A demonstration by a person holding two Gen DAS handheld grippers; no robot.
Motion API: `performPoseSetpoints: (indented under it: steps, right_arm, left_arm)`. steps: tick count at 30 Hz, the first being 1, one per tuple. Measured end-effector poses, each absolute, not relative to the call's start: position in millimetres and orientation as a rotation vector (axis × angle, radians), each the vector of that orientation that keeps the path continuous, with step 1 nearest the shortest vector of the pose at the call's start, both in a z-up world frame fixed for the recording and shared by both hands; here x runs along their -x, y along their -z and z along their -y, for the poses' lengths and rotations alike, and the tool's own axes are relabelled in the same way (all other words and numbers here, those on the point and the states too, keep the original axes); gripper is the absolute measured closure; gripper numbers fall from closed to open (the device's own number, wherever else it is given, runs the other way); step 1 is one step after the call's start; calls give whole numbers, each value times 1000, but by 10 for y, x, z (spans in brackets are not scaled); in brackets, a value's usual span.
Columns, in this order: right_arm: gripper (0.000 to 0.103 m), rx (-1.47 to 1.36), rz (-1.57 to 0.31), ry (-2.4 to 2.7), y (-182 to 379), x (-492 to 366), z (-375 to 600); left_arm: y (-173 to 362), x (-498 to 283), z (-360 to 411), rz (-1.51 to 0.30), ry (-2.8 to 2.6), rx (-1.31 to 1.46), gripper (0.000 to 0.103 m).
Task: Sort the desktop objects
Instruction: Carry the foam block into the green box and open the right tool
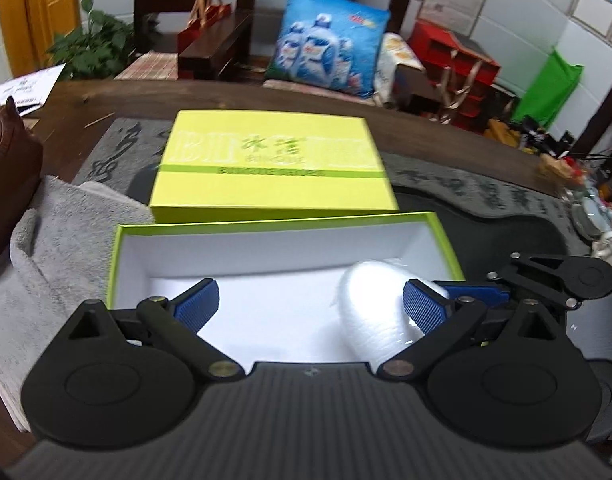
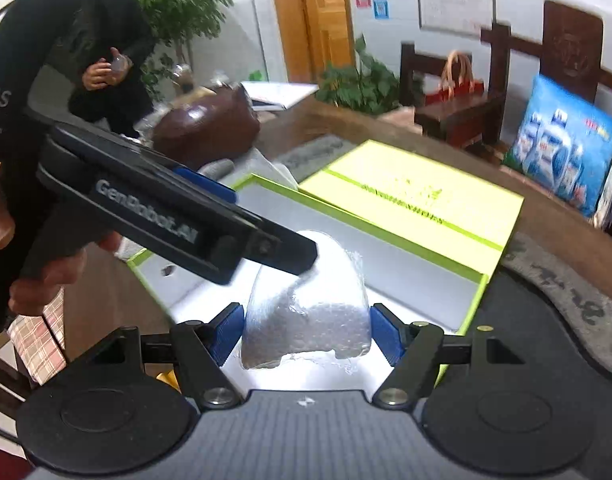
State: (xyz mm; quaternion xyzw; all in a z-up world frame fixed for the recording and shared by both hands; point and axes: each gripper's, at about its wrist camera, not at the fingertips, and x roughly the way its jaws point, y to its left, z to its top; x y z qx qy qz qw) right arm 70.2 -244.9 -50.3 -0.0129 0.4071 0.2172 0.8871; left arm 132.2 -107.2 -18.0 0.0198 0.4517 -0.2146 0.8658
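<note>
A white bubble-wrap bundle sits between the blue pads of my right gripper, which is shut on it over the open lime-green box. In the left wrist view the bundle lies against the right pad of my left gripper, whose jaws stand wide open above the box's white inside. One left finger touches the top of the bundle. A finger of the right gripper shows behind the bundle. The box lid lies flat just beyond the box.
A grey towel and a brown leather bag lie left of the box. Tea ware stands at the table's right end. A person stands beyond the table by a plant. A dark tray surrounds the box.
</note>
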Motion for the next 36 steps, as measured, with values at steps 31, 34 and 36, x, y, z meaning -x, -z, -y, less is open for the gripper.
performPoseSetpoints:
  steps: [31,34,36]
  right_arm:
    - [30,56,-1246,-354,1436,-1494,2166]
    - [30,53,-1246,-355,1433,-1494,2169]
    - [30,57,-1250,-360,1431,-1496,2162]
  left_arm:
    - [765,-1583,938,-1085,397,-57,4]
    - [789,-1568,998,-1088,407,-75,4]
    - [814,-1581,1034,-1094,414,-73,4]
